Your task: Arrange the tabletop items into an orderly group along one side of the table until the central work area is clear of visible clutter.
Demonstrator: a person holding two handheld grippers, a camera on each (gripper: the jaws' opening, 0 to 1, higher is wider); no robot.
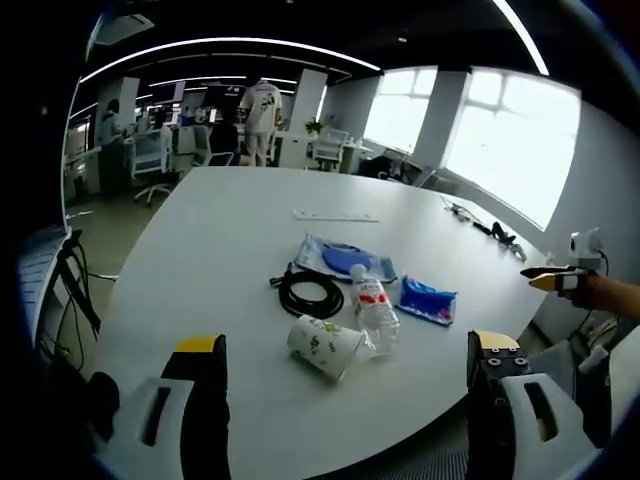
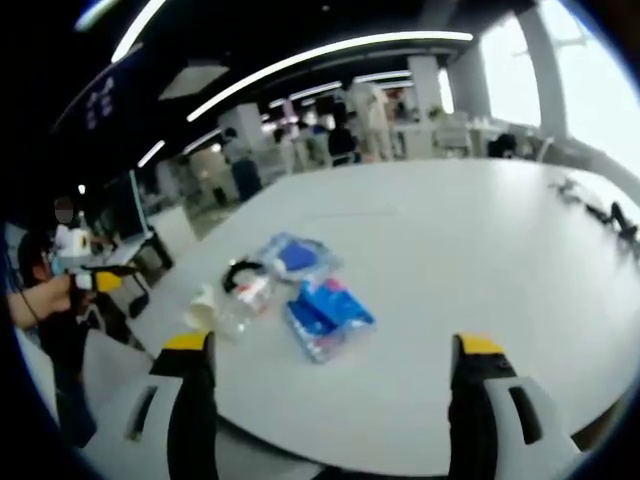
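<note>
Several items lie clustered on the big white table (image 1: pixel 200 260): a paper cup (image 1: pixel 325 347) on its side, a clear plastic bottle (image 1: pixel 375 310) lying flat beside it, a coiled black cable (image 1: pixel 310 293), a clear pouch with blue contents (image 1: pixel 345 260) and a blue wipes pack (image 1: pixel 427 300). My left gripper (image 1: pixel 350 400) stands open above the near table edge, short of the cup. The right gripper (image 1: pixel 560 281) hovers off the table's right side. In the right gripper view, my right gripper (image 2: pixel 335 395) is open, with the wipes pack (image 2: pixel 325 315), bottle (image 2: pixel 245 300), cup (image 2: pixel 203 310), cable (image 2: pixel 240 270) and pouch (image 2: pixel 295 255) ahead.
A thin white strip (image 1: pixel 335 216) lies farther back on the table. Dark cables (image 1: pixel 495 233) sit near the window side edge. Office chairs and desks (image 1: pixel 150 155) stand beyond, with a person (image 1: pixel 262 120) at the back. The left gripper (image 2: pixel 95 282) is held in a hand.
</note>
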